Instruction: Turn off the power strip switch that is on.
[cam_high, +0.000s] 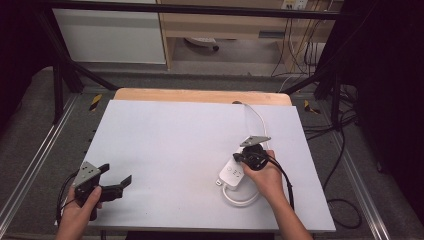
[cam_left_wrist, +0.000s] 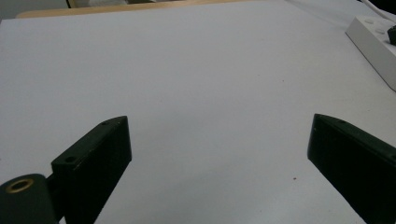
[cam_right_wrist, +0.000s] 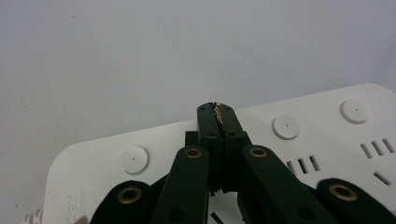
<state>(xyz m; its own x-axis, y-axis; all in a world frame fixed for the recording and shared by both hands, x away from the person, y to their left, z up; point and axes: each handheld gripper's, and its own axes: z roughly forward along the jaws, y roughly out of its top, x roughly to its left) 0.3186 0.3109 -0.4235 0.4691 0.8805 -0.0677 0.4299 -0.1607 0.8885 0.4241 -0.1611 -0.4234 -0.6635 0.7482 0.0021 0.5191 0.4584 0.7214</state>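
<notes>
A: What is the largest element of the scene?

B: A table (cam_high: 190, 150) with a white top, its wooden edge showing along the far side.

A: And lying on it?

B: A white power strip (cam_high: 231, 175) at the right, near side of the table. Its white cable (cam_high: 239, 199) loops off the near end, and a further stretch runs from the far end towards the far edge. In the right gripper view the strip (cam_right_wrist: 327, 140) shows three round buttons in a row and groups of socket slots beside them.

A: How is the right gripper placed?

B: The right gripper (cam_high: 239, 158), held in the person's right hand (cam_high: 267, 181), sits over the strip. In its own view (cam_right_wrist: 217, 112) the two black jaws are pressed flat together with nothing between them, and their tips lie over the strip's top face between two of the buttons. Contact with the plastic cannot be told.

A: And the left gripper?

B: The left gripper (cam_high: 116, 176) is at the near left corner of the table, well apart from the strip, held in the left hand (cam_high: 82, 210). Its jaws stand wide, with bare white tabletop between them.
</notes>
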